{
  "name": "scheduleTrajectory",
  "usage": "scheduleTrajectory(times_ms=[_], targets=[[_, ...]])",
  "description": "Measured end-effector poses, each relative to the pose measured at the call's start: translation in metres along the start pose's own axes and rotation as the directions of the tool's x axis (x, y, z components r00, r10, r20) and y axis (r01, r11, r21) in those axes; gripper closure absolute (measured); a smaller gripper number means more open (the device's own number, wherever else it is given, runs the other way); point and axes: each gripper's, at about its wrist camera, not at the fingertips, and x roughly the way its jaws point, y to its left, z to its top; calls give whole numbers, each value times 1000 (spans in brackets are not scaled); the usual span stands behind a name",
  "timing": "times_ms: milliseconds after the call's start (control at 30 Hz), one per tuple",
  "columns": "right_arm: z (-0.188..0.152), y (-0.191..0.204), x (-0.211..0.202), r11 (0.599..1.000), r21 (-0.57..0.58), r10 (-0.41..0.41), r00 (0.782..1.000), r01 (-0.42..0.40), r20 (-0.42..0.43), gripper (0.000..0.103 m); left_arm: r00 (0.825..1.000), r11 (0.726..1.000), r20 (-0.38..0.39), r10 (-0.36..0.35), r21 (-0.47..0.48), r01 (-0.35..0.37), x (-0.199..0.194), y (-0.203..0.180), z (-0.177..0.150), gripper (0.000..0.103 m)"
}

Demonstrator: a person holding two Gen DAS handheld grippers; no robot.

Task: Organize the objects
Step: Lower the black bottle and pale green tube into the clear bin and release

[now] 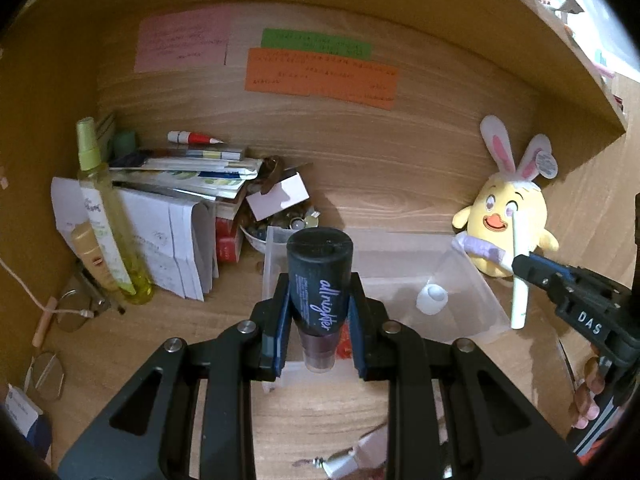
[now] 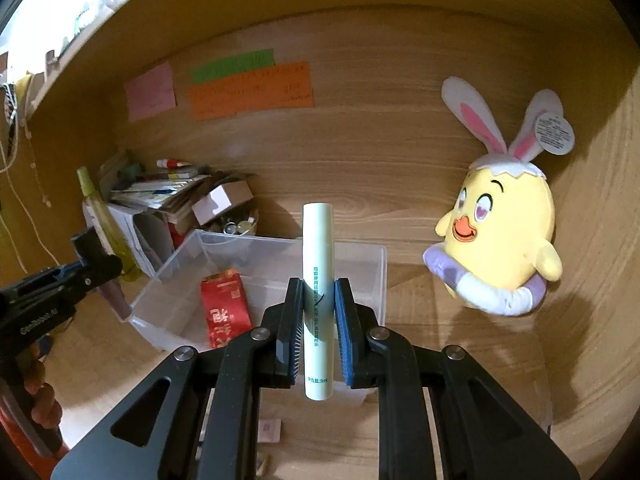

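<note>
Mid-carry, both claws loaded above the desk (image 1: 352, 208), clear bin (image 1: 472, 312) not yet fed with either item. Far-left corner: yellow spray bottle (image 1: 105, 216) and paper stack (image 1: 176, 240) (clutter, untouched). Left gripper (image 1: 320, 312) is clamped narrow on the dark bottle (image 1: 320, 276), held over the bin's left end; script on it reads "all nighter". Inside the bin: red packet (image 2: 224, 308) at its left end, small white cap (image 1: 432, 298) further right. Right gripper (image 2: 319, 320) pinches the pale green tube (image 2: 317, 280) upright over the bin's near edge; the print is Chinese, mostly too small, with "3ml" near the bottom. Plush chick (image 2: 500, 240) sits at the right rear. Next, I'd judge: lower each into the bin, release clear of the packet and cap.
</note>
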Motion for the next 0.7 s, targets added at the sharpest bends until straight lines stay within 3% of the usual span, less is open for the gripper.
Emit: scheduleTrajectory(times_ms=[400,700], targets=[[-4,3,47,996,-62,-62,994,57,-86,89,997,1000,-80,18,23,-16,46,-1,-3,78],[-17,11,80,992,-114,-70,983,51,-170,89,986,999,-163,22,28,-17,76,-3,-9,78]])
